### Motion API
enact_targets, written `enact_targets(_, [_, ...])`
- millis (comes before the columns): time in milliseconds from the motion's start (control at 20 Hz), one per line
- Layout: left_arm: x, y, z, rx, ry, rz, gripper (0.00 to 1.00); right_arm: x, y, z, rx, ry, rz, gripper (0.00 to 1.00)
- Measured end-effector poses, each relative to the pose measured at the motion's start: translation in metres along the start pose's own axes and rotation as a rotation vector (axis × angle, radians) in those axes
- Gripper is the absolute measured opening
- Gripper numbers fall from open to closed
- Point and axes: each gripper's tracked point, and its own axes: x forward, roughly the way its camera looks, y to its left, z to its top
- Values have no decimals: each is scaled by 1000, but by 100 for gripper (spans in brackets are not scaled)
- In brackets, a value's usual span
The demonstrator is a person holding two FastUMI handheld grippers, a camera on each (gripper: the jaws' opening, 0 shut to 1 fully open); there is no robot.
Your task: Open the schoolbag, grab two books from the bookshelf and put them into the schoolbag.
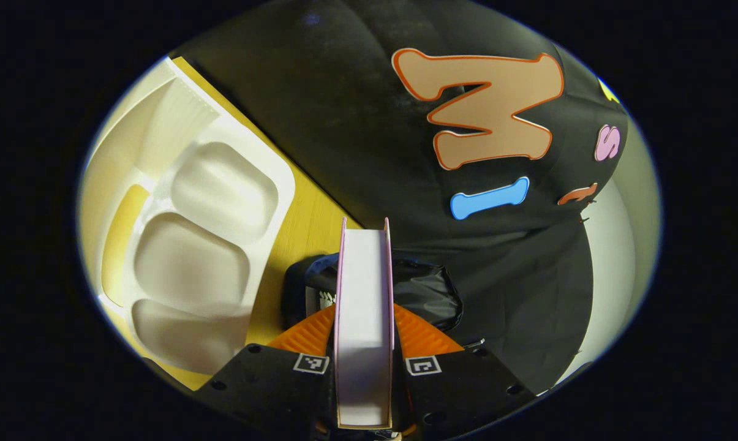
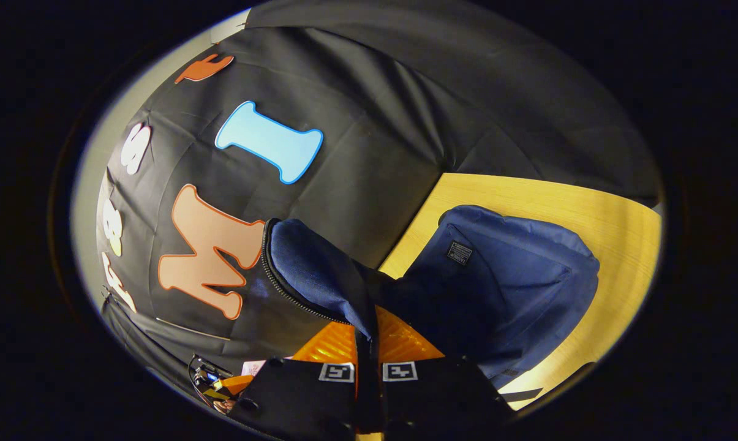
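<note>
In the left gripper view my left gripper (image 1: 365,331) is shut on a book (image 1: 364,306) with pink covers, held upright with its white page edge facing the camera. Just past the book lies the dark opening of the schoolbag (image 1: 427,291). In the right gripper view my right gripper (image 2: 367,337) is shut on the zipped edge of the blue schoolbag's flap (image 2: 310,269), holding it lifted. The rest of the blue schoolbag (image 2: 509,275) lies on the wooden table (image 2: 613,214) to the right.
A white moulded tray (image 1: 203,245) with several hollows lies on the wooden table (image 1: 301,226) at the left of the left gripper view. The booth's black cloth wall rises close behind the bag in both views.
</note>
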Motion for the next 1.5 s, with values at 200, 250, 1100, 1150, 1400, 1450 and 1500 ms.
enact_targets(200, [29, 6, -14, 3, 27, 23, 31, -1, -2, 1, 6, 6, 7, 3])
enact_targets(250, [35, 8, -17, 1, 29, 28, 31, -1, -2, 1, 5, 9, 8, 3])
enact_targets(1100, [164, 5, -80, -127, 79, 10, 31, -3, -5, 6, 31, 16, 38, 3])
enact_targets(1150, [170, 4, -85, -136, 87, 8, 31, -3, -5, 7, 37, 13, 42, 3])
enact_targets(1400, [196, 6, -99, -215, 42, -30, 33, 0, 1, 3, 37, 18, 57, 3])
enact_targets(1450, [199, 8, -102, -246, 29, -40, 33, 1, 1, 3, 36, 17, 57, 3])
enact_targets(1500, [204, 11, -105, -278, 10, -49, 33, 2, 1, 2, 39, 18, 59, 3])
